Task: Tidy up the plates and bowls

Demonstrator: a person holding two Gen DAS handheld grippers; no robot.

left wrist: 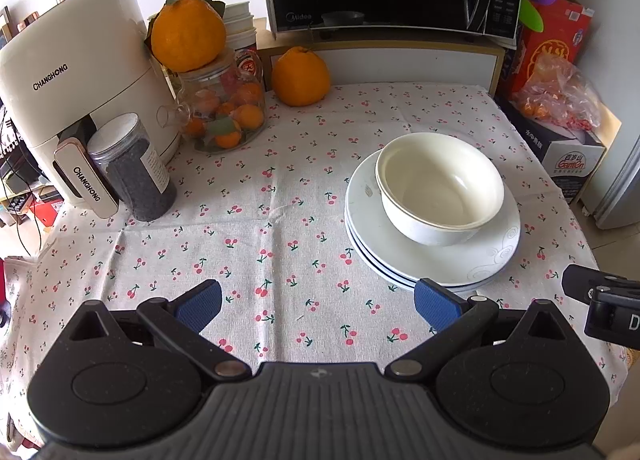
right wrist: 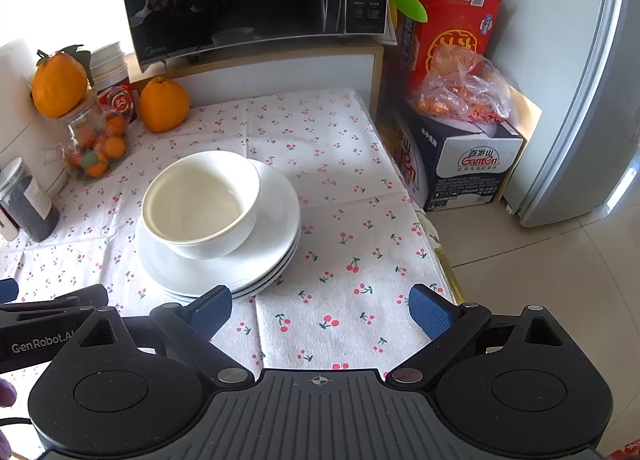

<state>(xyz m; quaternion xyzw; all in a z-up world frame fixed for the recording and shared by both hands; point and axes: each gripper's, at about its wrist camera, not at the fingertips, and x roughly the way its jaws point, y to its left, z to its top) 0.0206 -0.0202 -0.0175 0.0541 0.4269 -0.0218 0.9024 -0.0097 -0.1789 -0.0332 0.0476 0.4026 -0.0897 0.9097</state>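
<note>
Left gripper [left wrist: 318,306] hovered with jaws spread wide, empty; plate stack [left wrist: 492,256] lay ahead and right of them, touching its right pad. 1 white bowl [left wrist: 439,188] sat on top. Right gripper [right wrist: 320,310] likewise released, stack ahead-left of its jaws.

Black ribbed left claw [left wrist: 318,306], blue textured pads [left wrist: 200,306], silver pivot screws, right claw [right wrist: 320,310] alike, white GenRobot.AI lettering
</note>
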